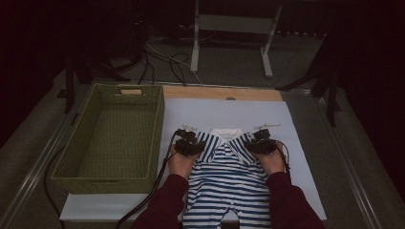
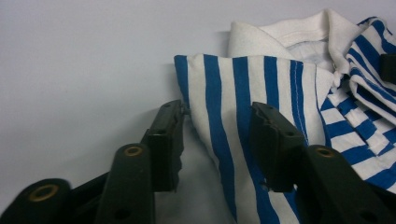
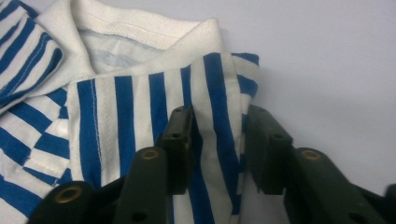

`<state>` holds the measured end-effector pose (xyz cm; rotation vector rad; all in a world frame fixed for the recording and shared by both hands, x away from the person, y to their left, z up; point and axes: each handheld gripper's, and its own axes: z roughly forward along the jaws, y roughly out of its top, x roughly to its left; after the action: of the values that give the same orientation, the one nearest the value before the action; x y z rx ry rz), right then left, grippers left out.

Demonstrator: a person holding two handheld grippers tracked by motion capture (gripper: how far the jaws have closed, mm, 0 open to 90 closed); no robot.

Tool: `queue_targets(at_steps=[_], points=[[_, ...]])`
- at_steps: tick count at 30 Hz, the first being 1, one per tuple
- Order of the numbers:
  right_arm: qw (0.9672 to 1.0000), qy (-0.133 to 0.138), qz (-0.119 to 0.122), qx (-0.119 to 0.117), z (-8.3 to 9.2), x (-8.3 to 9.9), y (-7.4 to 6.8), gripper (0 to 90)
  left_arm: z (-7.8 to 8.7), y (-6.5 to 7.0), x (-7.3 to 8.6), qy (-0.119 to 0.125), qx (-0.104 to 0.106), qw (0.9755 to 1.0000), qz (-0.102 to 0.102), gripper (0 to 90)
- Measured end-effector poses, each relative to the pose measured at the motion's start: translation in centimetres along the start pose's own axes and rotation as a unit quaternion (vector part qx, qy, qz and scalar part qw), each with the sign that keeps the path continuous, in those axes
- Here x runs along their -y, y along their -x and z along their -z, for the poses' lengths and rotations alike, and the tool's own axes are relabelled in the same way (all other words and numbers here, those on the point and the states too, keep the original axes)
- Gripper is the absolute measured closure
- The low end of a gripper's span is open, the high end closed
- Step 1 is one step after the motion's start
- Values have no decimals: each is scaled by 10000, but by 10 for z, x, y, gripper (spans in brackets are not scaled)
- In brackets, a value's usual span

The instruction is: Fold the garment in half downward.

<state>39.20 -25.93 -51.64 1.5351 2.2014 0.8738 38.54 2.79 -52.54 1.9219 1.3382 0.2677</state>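
A blue-and-white striped shirt (image 1: 224,176) with a white collar (image 1: 226,133) lies flat on the white table cover, collar at the far end. My left gripper (image 1: 188,131) rests on the shirt's left shoulder. Its jaws (image 2: 219,112) straddle the folded shoulder corner (image 2: 219,93), with table showing beside the left jaw. My right gripper (image 1: 263,130) sits on the right shoulder. A raised ridge of striped cloth (image 3: 215,121) fills the gap between its jaws (image 3: 220,114) and touches both, without being clamped flat.
A green woven basket (image 1: 157,138) stands to the left of the shirt, nothing visible inside it. The white cover (image 1: 229,112) reaches a wooden strip (image 1: 219,93) at the far edge. Cables (image 1: 157,176) trail from the grippers, and metal stand legs (image 1: 196,43) rise beyond the table.
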Motion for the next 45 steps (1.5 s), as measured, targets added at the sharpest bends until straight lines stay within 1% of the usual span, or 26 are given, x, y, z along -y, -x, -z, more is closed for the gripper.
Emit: queue_targets(at_steps=[2, 4, 6, 7, 9, 11, 13, 14, 15, 17, 18, 20, 22, 24, 27, 29, 31, 36, 42, 45], points=[[10000, -2, -28, -19, 0, 0, 0, 701, -1, 1, 1, 34, 9, 10000, -43, 568], [10000, -5, -54, -40, 0, 0, 0, 739, -1, 2, 2, 45, 13, 9999, -136, 568], [10000, 2, -48, -77, -1, -1, -1, 772, -1, 2, 2, 48, 41, 9999, -147, 573], [9999, 0, -60, -101, -1, -1, -1, 786, -1, 2, 2, 44, 27, 9999, -132, 595], [9999, 0, -94, -125, -1, -1, -1, 798, -1, 1, 1, 40, 39, 10000, -41, 650], [9998, 12, -141, -108, -1, -1, -1, 804, -2, 1, 1, 16, -4, 10000, 5, 713], [9998, 16, -158, -103, -2, -1, -2, 808, -2, 2, 1, 11, -2, 10000, 24, 760], [9998, 22, -169, -99, -2, -1, -2, 822, -3, 2, 1, -6, 10, 10000, 68, 760], [9997, 40, -191, -141, -2, -1, -2, 834, -3, 1, 1, -9, 36, 9999, 116, 801], [9997, 46, -154, -156, -2, -1, -3, 843, -4, 0, 1, -21, 159, 9997, 206, 856], [9998, 41, -151, -156, -2, -1, -3, 846, -4, 1, 1, -17, 143, 9997, 191, 864], [9998, 16, -110, -140, -2, -1, -3, 856, -4, 1, 1, -17, 147, 9998, 161, 876], [9999, 13, -51, -106, -2, -2, -4, 863, -3, -1, 1, -28, 201, 9995, 226, 880], [9999, 0, 34, -95, -2, -3, -5, 865, -3, -1, 0, -16, 191, 9995, 233, 881], [10000, 26, 18, -88, 1, -6, -2, 866, -2, -2, -3, 73, 136, 9996, 240, 881], [9999, 118, -36, -70, 3, -9, 0, 866, 0, -3, -7, 130, 107, 9996, 238, 881], [9997, 211, -69, -57, 6, -12, 2, 866, 3, -3, -12, 227, 122, 9993, 287, 881], [9991, 411, 2, 34, 14, -24, 0, 866, 11, -2, -26, 440, 108, 9986, 281, 881], [9979, 645, -8, 115, 22, -37, 2, 867, 16, -5, -35, 579, 103, 9979, 282, 880], [9970, 743, -114, 165, 23, -39, 8, 866, 16, -7, -40, 606, 98, 9978, 265, 880]])
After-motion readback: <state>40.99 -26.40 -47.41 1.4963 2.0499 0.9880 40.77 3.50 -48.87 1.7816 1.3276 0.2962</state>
